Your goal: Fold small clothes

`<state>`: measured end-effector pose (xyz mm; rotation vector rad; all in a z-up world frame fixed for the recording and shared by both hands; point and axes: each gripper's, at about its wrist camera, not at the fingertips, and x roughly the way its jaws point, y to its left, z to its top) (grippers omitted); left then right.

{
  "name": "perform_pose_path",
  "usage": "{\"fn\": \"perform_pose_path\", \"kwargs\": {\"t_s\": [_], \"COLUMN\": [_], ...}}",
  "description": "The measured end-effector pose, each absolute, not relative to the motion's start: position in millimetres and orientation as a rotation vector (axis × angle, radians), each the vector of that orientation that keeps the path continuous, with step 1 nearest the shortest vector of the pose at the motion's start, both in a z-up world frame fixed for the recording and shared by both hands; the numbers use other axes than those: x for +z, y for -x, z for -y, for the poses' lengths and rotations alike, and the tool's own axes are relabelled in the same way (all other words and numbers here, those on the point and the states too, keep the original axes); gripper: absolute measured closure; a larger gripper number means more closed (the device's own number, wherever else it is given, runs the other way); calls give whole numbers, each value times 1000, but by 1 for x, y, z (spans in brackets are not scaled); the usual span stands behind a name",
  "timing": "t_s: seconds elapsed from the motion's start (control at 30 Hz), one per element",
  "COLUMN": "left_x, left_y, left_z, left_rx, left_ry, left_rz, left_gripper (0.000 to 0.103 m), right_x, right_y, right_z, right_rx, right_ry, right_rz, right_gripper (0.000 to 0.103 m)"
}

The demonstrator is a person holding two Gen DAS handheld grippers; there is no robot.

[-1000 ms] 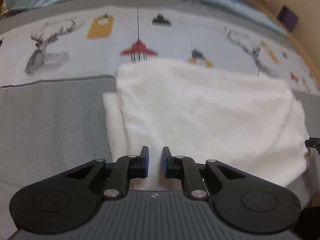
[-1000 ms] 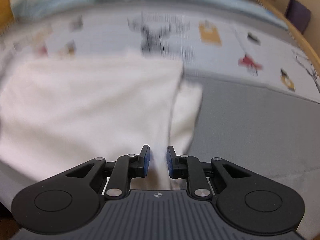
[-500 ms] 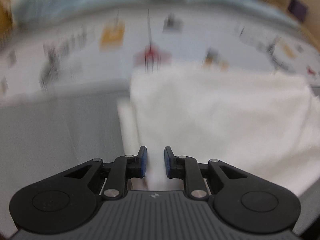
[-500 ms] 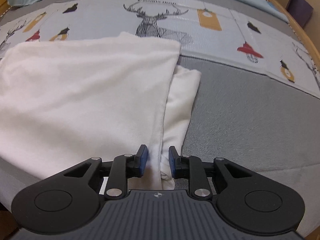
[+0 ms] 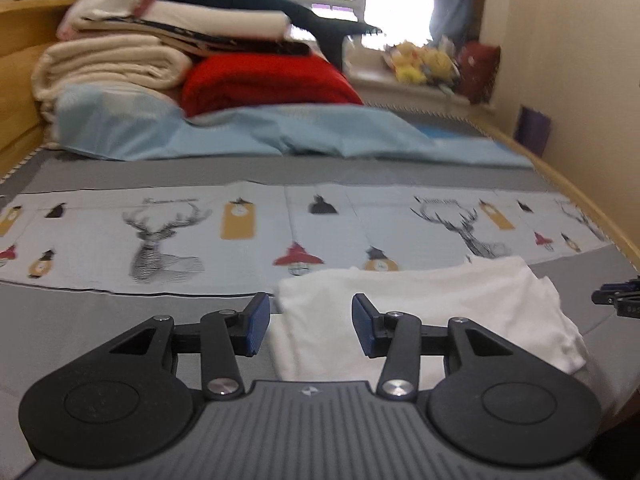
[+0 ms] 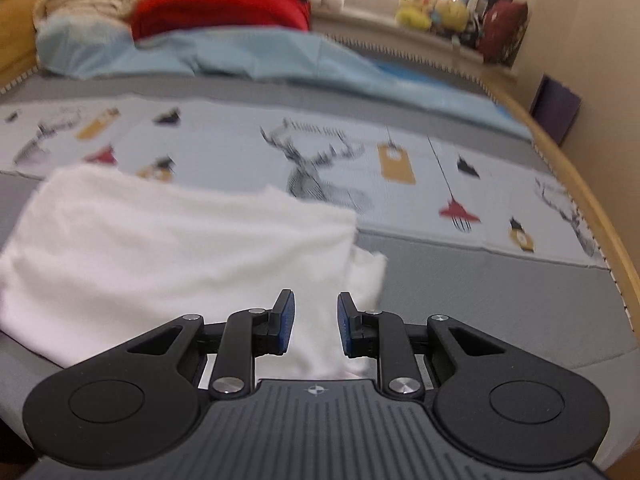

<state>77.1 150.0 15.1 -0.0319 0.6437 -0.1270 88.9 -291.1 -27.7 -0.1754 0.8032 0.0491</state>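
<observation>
A folded white garment (image 5: 432, 304) lies flat on the bed near its front edge; it also shows in the right wrist view (image 6: 168, 248). My left gripper (image 5: 310, 324) is open and empty, raised over the garment's left front corner. My right gripper (image 6: 312, 326) is open and empty, over the garment's right front corner, where a lower layer (image 6: 370, 276) sticks out. The tip of the right gripper shows at the right edge of the left wrist view (image 5: 618, 298).
The bed has a grey cover (image 6: 500, 300) with a printed deer strip (image 5: 168, 236). A light blue sheet (image 5: 240, 132) and stacked blankets, red (image 5: 264, 80) and cream (image 5: 112, 60), lie at the far end. Wooden bed rail (image 6: 592, 208) on the right, wall beyond.
Both grippers have opened, letting go of the white garment, and pulled back and tilted up, so the far end of the bed and the window now show.
</observation>
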Motion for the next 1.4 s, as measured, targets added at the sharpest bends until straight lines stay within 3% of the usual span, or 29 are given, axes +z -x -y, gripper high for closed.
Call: {"fn": "perform_pose_path", "kwargs": {"t_s": [0.13, 0.17, 0.2, 0.27, 0.97, 1.03, 1.3, 1.4], "left_x": [17, 16, 15, 14, 0, -1, -3, -3], "left_y": [-68, -68, -69, -71, -80, -80, -79, -77], "left_z": [-174, -179, -183, -190, -200, -203, -218, -219], "left_rx": [-68, -51, -35, -26, -13, -7, 9, 9], "left_ry": [120, 123, 129, 158, 111, 116, 148, 151], "left_rz": [-646, -651, -657, -668, -715, -719, -727, -730], "left_gripper": [53, 53, 53, 53, 53, 53, 53, 53], "right_x": [-18, -17, -18, -20, -81, -86, -114, -127], "right_y": [-71, -66, -62, -55, -39, -37, -30, -25], "right_z": [255, 244, 233, 209, 21, 8, -30, -41], "right_rx": [97, 112, 127, 166, 626, 653, 744, 758], "right_ry": [134, 122, 112, 96, 279, 315, 478, 576], "right_rz": [-748, -740, -729, -715, -830, -819, -827, -819], "right_gripper": [80, 83, 93, 96, 95, 94, 69, 65]}}
